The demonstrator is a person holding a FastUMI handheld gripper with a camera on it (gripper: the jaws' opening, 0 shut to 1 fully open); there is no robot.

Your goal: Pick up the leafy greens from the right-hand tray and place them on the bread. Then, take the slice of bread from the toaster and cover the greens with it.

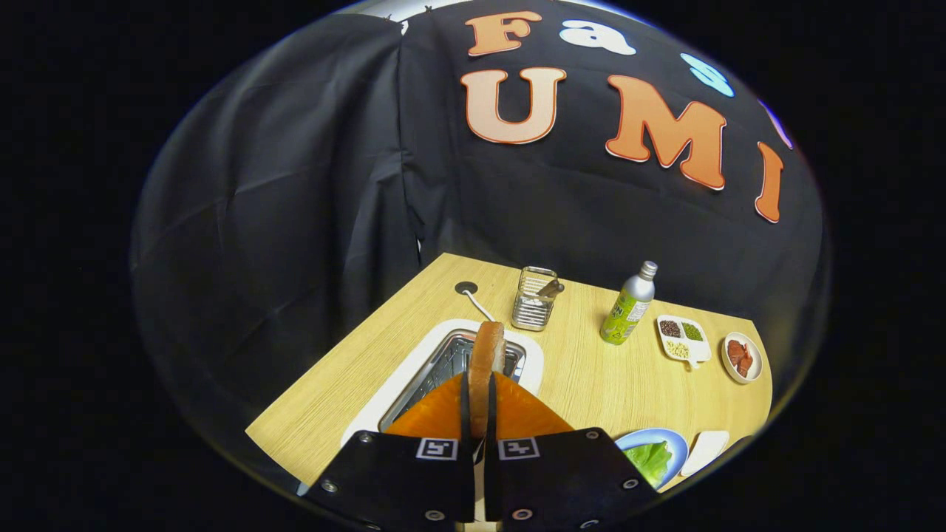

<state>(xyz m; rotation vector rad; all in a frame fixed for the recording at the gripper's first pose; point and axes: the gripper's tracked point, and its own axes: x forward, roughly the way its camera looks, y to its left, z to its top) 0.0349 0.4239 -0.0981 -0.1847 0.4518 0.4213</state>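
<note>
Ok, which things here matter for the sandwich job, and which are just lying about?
For the job:
gripper, shut on the bread slice
toaster
leafy greens on the blue plate

Lying about:
metal holder
bottle
divided dish
small round dish
white tray

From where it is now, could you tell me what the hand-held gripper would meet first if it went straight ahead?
The hand-held gripper, shut on the bread above the toaster, would probably reach the metal rack first, though depth is unclear.
</note>
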